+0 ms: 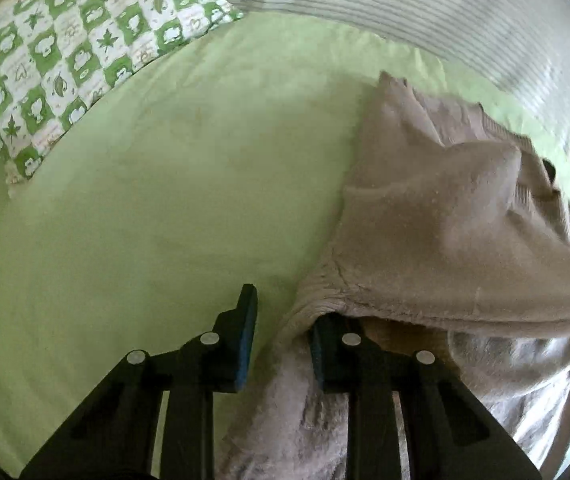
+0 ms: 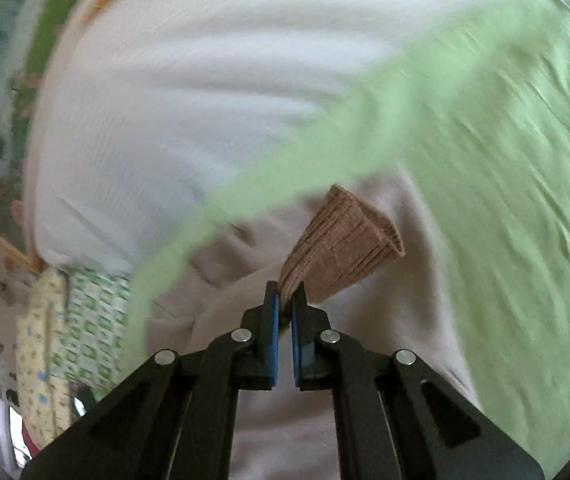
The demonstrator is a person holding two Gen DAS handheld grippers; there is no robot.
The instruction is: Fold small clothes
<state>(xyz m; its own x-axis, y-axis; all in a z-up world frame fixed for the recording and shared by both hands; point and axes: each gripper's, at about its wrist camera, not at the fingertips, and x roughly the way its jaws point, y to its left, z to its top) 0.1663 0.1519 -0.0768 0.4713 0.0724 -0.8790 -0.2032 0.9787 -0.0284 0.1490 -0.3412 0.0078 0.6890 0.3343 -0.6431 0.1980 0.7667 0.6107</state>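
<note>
Beige knit garment (image 1: 437, 216) lies rumpled on the green sheet (image 1: 165, 200), no label readable. Left gripper (image 1: 281, 336) stands open around its hem, one finger (image 1: 325, 352) hidden underneath. Right gripper (image 2: 283, 312) pinches a ribbed cuff (image 2: 345, 240); motion blur smears the surroundings.

Your sweater (image 1: 437, 216) lies on the bed sheet (image 1: 165, 184), to the right in your left wrist view. The patterned pillow (image 1: 57, 64) sits on the sheet at the far left, well apart from it. The striped blanket (image 1: 425, 12) runs behind both, along the far side. In your right wrist view, the sweater's ribbed cuff (image 2: 341, 248) sticks out ahead of your right gripper (image 2: 285, 300), above the rest of the garment.
</note>
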